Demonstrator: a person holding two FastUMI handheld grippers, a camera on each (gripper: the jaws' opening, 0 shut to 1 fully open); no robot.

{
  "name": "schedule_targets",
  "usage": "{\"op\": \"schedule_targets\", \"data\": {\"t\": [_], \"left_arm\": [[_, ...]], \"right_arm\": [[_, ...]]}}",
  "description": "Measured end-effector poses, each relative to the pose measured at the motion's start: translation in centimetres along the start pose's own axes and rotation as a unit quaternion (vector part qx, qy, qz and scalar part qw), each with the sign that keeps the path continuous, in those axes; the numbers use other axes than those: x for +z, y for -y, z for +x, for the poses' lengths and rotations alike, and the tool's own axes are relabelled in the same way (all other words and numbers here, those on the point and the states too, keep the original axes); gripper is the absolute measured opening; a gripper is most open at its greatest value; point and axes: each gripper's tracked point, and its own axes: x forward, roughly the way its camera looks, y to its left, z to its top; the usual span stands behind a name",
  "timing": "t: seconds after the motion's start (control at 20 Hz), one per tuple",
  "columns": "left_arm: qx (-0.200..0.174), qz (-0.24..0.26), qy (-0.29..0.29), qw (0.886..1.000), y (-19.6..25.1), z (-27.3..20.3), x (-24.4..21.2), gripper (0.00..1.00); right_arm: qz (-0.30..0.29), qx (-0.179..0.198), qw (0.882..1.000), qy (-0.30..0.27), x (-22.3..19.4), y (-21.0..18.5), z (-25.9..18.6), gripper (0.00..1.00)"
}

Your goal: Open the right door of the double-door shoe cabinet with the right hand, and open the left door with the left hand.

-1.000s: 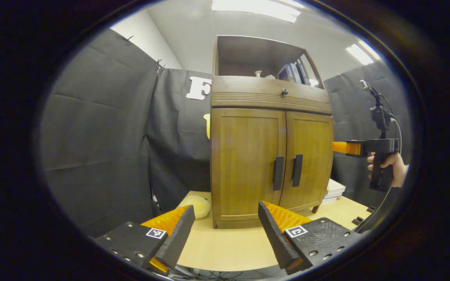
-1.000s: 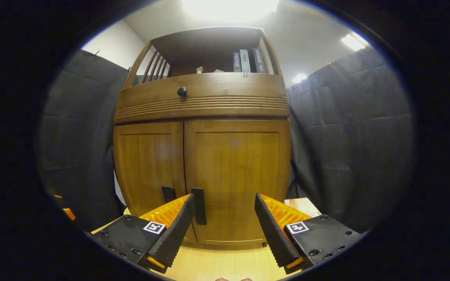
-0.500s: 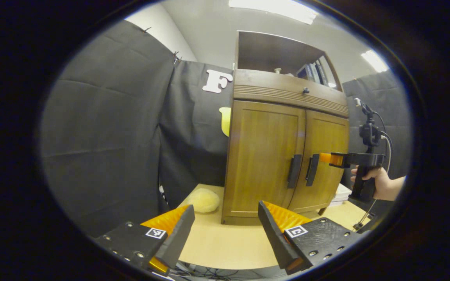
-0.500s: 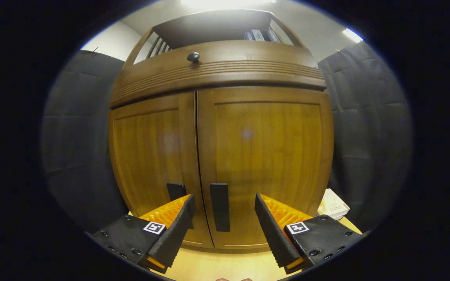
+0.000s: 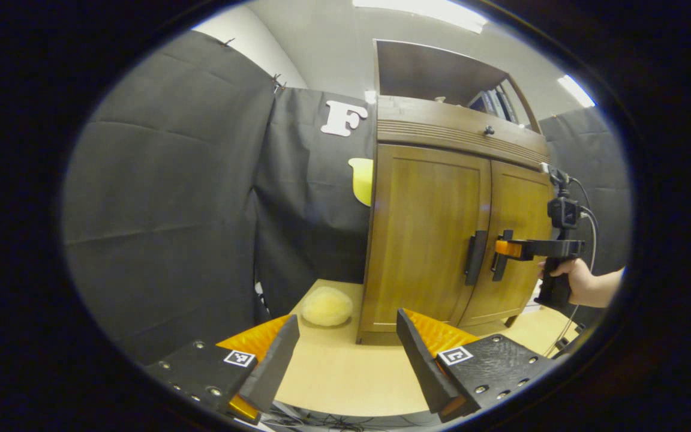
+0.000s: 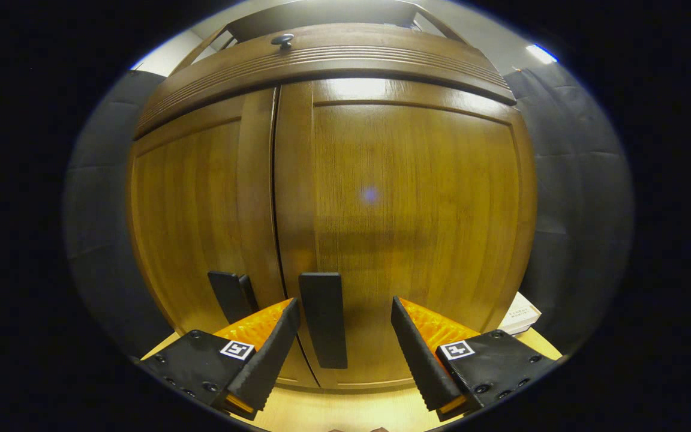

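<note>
Standing: wooden shoe cabinet [image 6: 381, 198], both doors closed, dark handles
Right gripper [image 6: 342, 336]: jaws spread around right door handle [image 6: 323, 318]
Left gripper [image 5: 345, 354]: jaws spread, well back over table [image 5: 345, 372]

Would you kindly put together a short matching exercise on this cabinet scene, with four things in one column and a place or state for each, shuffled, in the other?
Things:
1. right gripper
2. left gripper
3. yellow soft lump
4. cabinet doors

Places or states:
A. lying on the table beside the cabinet's left side
B. both shut
C. open, its fingers on either side of the right door handle
D. open, held back over the table, short of the cabinet

Pairs: 1-C, 2-D, 3-A, 4-B
</note>
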Motion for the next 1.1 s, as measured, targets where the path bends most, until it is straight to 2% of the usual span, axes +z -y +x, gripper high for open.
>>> {"op": "schedule_targets", "data": {"t": [0.15, 0.3, 0.4, 0.55, 0.65, 0.75, 0.9, 1.1], "left_arm": [[-0.018, 0.009, -0.002, 1.0, 0.9, -0.3, -0.2, 0.96], [-0.034, 0.011, -0.004, 0.999, 1.9, 0.4, -0.2, 0.96], [-0.037, 0.013, -0.005, 0.999, 1.7, 0.7, -0.4, 0.94], [-0.042, 0.018, -0.003, 0.999, 2.1, 0.9, -0.3, 0.94], [-0.043, 0.021, 0.0, 0.999, 2.2, 1.3, -0.4, 0.94], [-0.042, 0.022, 0.001, 0.999, 2.2, 1.5, -0.4, 0.94], [-0.039, 0.032, 0.006, 0.999, 2.3, 1.5, -0.3, 0.96], [-0.043, 0.037, 0.006, 0.998, 2.4, 1.4, -0.2, 0.96]], "right_arm": [[0.011, -0.008, 1.0, -0.008, -0.2, -0.1, 0.8, 0.95], [0.018, 0.006, 1.0, -0.01, -0.5, -0.8, 1.2, 0.92], [-0.003, 0.011, 1.0, -0.01, -0.3, -1.2, 1.1, 0.65], [-0.015, 0.007, 1.0, -0.012, -0.3, -1.6, 1.5, 0.38], [0.003, 0.0, 1.0, -0.025, -0.6, -1.9, 1.3, 0.32], [-0.009, -0.001, 1.0, -0.03, -0.5, -1.7, 1.9, 0.32], [-0.009, 0.014, 0.999, -0.034, -0.6, -2.0, 1.7, 0.1], [-0.015, 0.015, 0.999, -0.033, -0.5, -1.6, 1.5, 0.12]]}}
